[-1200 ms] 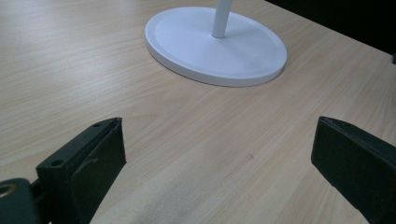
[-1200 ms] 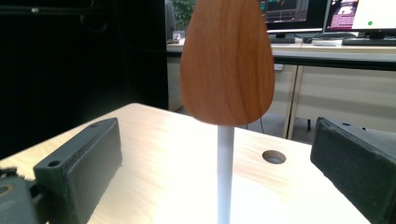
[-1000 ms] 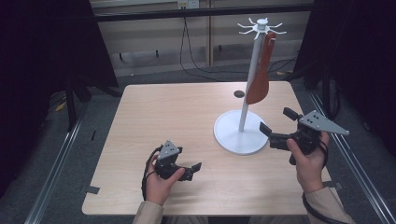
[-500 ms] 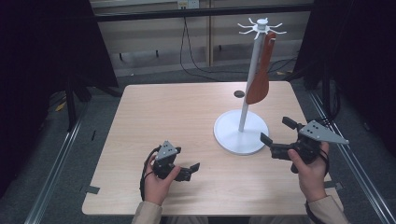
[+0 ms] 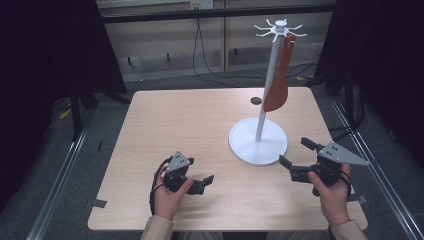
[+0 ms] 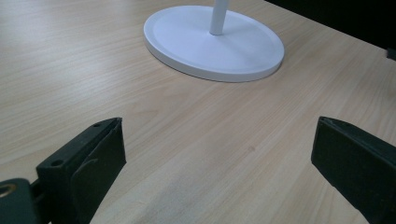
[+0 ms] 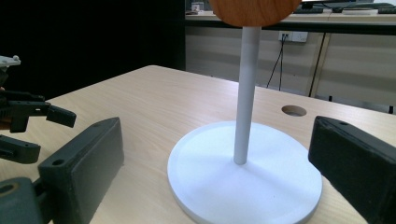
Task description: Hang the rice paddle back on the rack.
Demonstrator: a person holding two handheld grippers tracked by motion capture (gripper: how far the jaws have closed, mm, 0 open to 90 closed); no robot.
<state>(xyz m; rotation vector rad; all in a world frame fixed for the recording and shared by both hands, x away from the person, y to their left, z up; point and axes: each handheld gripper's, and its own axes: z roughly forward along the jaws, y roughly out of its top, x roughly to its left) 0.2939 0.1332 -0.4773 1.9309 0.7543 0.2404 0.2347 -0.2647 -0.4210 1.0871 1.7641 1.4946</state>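
A white stand with a round base [image 5: 258,145] and a thin pole [image 5: 266,90] rises right of the table's middle. From its hooked top [image 5: 280,27] hangs a brown wooden utensil [image 5: 277,80]. My left gripper [image 5: 202,184] rests low near the front edge, left of the base, open and empty. My right gripper [image 5: 296,152] sits just right of the base, also open and empty. In the left gripper view the base [image 6: 215,42] lies ahead of the spread jaws. In the right gripper view the pole [image 7: 246,93] stands between the jaws, farther off, with the utensil's rounded end [image 7: 254,9] above.
The wooden table [image 5: 190,125] has a small round hole [image 5: 256,100] behind the stand. Metal rails [image 5: 60,175] run along the floor on both sides. My left gripper [image 7: 32,126] also appears at the left of the right gripper view.
My right gripper has drawn back toward the near edge and lower, staying open. The left gripper has hardly moved.
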